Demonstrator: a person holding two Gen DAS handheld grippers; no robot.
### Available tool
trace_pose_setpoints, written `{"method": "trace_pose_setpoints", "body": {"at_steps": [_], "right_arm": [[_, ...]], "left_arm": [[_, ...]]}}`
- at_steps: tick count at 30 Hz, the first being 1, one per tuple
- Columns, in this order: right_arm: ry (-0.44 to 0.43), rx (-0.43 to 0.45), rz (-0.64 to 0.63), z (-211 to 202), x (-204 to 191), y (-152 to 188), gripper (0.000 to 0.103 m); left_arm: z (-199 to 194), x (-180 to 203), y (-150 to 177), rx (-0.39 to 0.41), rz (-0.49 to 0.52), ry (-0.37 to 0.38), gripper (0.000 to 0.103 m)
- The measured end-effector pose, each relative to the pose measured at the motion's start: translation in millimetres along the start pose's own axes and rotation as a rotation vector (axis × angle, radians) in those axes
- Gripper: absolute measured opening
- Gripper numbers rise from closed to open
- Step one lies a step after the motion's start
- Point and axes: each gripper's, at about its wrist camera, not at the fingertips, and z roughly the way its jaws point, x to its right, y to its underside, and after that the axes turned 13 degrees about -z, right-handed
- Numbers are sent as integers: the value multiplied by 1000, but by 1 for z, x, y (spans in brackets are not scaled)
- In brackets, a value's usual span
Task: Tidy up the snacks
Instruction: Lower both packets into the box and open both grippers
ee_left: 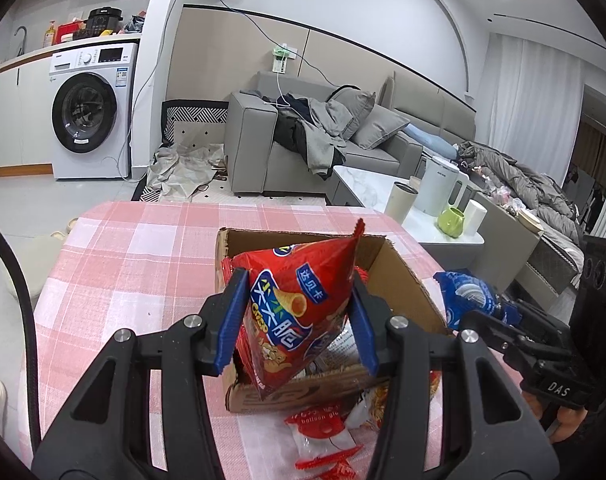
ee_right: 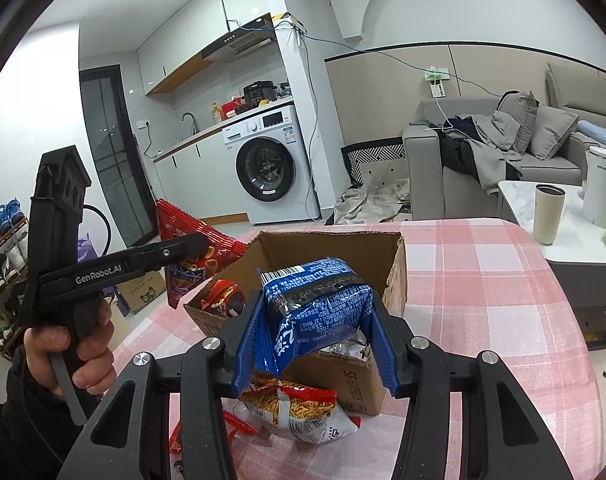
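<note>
The left gripper point(ee_left: 299, 320) has its jaws clamped around a red chip bag point(ee_left: 291, 312), held above the cardboard box point(ee_left: 407, 280) on the checked table point(ee_left: 123, 248). The right gripper point(ee_right: 315, 340), at the box's 3 o'clock, pinches a blue snack packet point(ee_right: 315, 300) over its near edge, with more packets point(ee_right: 299, 408) lying at 6 o'clock.

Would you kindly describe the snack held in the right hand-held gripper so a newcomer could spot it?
Find the pink checked table and the open cardboard box on it. Just above the box, the right hand-held gripper clamps a blue packet. It is the only blue snack; the others are red.
</note>
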Motion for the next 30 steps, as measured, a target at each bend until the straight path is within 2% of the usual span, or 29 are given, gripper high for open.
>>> {"method": "trace_pose_setpoints", "body": {"at_steps": [17,25,30], "right_arm": [[-5,-1,20,18,2,-7,50],[-2,-5,25,24,3,-11,50],[12,-13,13,29,2,-13,50]], "left_arm": [[58,-11,-4,-18,-17,-40,45],[75,-7,0,-18,16,-62,45],[90,-6,1,-46,15,-79,45]]}}
